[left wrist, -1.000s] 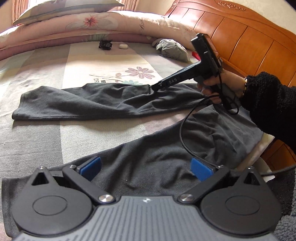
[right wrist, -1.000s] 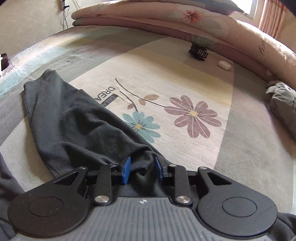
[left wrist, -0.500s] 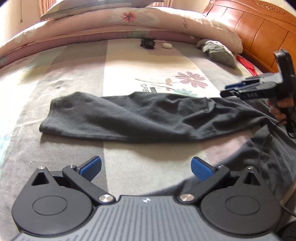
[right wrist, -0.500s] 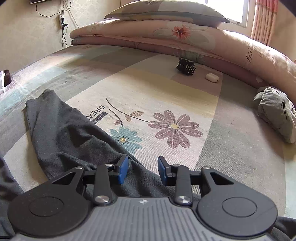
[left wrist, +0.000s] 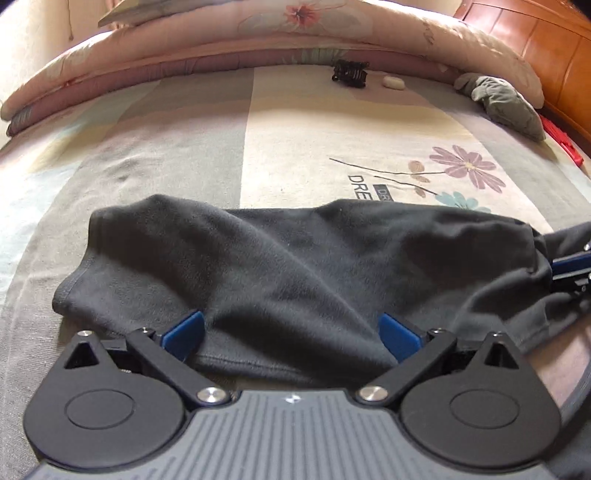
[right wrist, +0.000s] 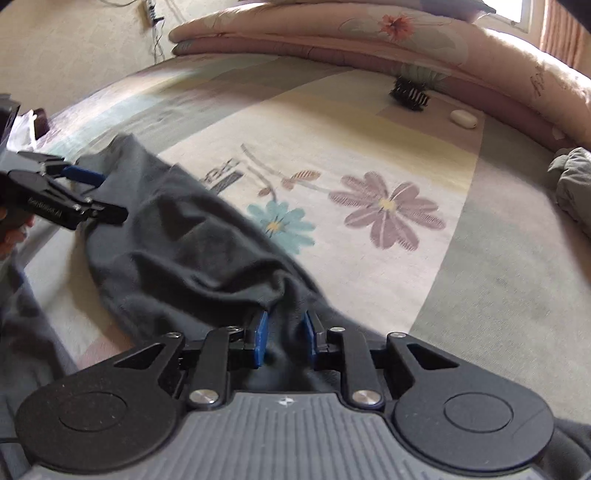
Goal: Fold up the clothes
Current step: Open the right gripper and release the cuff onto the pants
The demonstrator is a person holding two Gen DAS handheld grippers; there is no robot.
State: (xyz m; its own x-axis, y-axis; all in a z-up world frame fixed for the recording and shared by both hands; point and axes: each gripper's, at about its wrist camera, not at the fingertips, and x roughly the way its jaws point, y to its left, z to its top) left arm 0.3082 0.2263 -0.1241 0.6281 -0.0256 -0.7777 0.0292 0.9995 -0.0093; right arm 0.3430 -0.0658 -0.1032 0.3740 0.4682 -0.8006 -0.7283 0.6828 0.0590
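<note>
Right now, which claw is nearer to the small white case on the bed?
Right. The right claw, pinching the dark garment, lies on the garment's end towards the white case; the left claw, open, is at the far hem end.

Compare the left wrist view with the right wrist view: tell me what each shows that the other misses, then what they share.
Only the left wrist view shows the wooden headboard and a red item beside it.

Only the right wrist view shows the wall cables, the window corner and the person's hand.

Both show the dark grey garment, black hair clip, small white case, grey plush, the left gripper open over the garment, and the right gripper, which has just been closing with fabric between its pads.
</note>
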